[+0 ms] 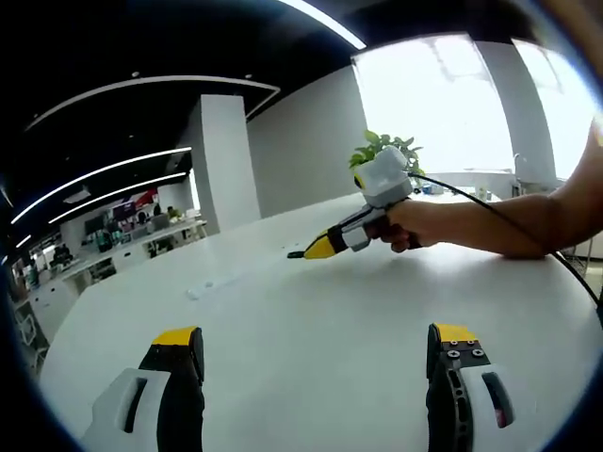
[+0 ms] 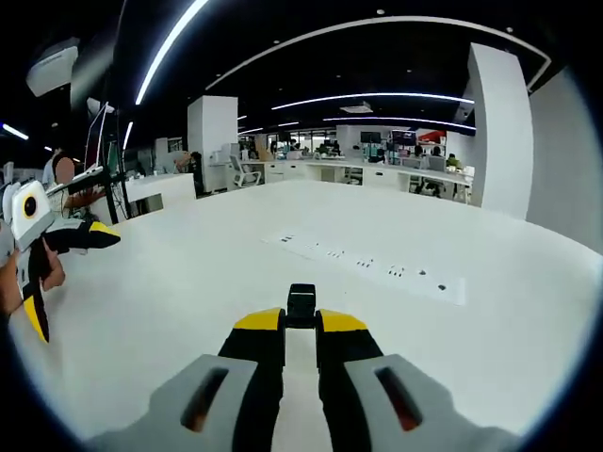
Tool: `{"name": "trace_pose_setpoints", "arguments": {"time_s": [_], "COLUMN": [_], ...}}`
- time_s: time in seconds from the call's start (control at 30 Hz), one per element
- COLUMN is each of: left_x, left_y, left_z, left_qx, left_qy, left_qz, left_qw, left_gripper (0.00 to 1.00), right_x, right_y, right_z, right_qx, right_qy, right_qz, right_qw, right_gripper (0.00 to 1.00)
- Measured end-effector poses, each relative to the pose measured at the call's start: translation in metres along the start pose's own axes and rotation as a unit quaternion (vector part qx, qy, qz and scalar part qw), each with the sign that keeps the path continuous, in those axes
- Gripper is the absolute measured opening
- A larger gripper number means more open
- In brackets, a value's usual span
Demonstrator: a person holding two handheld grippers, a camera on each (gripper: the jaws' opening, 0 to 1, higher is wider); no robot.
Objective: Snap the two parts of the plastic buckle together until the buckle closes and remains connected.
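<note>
My left gripper view looks low across the white table (image 1: 311, 320) toward bright windows, right gripper (image 1: 303, 252) at center frame. My right gripper view faces the office, left gripper (image 2: 71, 273) at left edge; both share the tabletop.

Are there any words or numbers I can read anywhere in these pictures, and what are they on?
None can be read.
Red sign far back in the office: too small and blurred.
Small dark marks on the flat panel set in the white table: not letters I can make out.
</note>
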State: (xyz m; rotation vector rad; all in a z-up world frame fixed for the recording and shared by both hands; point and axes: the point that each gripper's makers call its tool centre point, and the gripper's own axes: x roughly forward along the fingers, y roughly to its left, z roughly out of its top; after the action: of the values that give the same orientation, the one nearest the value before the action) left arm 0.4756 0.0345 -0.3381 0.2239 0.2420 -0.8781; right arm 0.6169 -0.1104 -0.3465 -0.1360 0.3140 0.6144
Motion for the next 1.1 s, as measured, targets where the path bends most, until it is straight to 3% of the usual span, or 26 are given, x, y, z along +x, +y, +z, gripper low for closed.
{"name": "trace_pose_setpoints", "arguments": {"time_s": [1.1], "left_x": [-0.002], "left_y": [-0.002], "left_z": [0.005], "left_qx": [-0.003], "left_qy": [-0.007], "left_qz": [-0.004], "left_qw": [1.0000], "left_gripper": [1.00], "right_x": [0.046], "right_y": [-0.018], "right_z": [0.011], "right_qx": [-0.002], "right_qy": [0.008], "right_qz": [0.004], "right_qw": [1.0000], "right_gripper": [0.10]}}
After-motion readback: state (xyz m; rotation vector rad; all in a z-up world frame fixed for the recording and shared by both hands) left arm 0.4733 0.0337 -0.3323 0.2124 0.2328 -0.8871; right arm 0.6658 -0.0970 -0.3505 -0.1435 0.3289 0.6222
